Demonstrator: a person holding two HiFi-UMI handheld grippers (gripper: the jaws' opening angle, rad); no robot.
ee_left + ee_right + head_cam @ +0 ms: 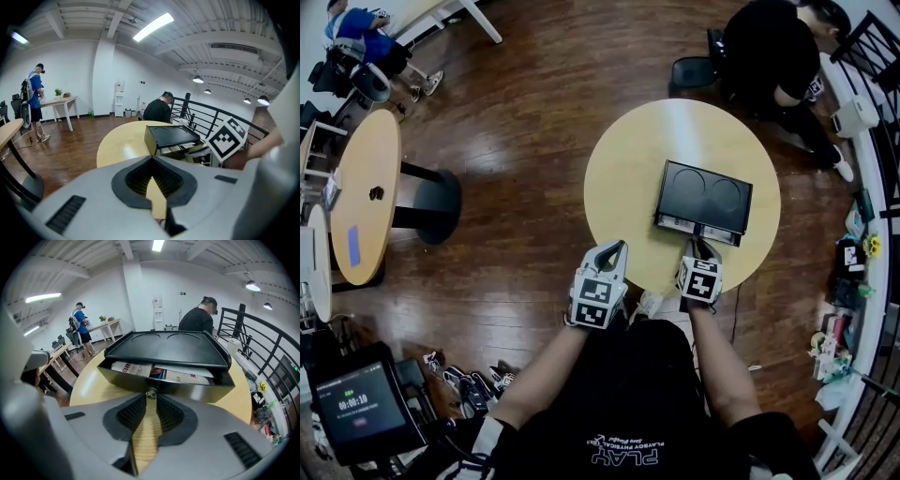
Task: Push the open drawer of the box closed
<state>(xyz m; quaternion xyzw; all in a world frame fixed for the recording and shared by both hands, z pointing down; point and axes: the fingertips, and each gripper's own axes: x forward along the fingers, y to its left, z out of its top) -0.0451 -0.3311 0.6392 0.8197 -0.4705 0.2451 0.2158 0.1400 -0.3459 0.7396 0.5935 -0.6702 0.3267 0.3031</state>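
Observation:
A black box (705, 194) with a tray-like top sits on the round yellow table (623, 178). Its drawer (164, 381) stands partly open towards me, and papers (140, 369) show inside. My right gripper (697, 246) is at the drawer front. In the right gripper view my right gripper (151, 397) has its jaws closed in on the small metal drawer knob (151, 393). My left gripper (619, 247) hovers over the table's near edge, left of the box. There it (151, 158) is shut on nothing, with the box (169, 136) ahead to its right.
A person in black (769, 56) sits just beyond the table. A second wooden table (366, 192) stands to the left, with a person in blue (361, 28) behind it. A railing (886, 187) and clutter line the right side. A timer screen (361, 405) is at the lower left.

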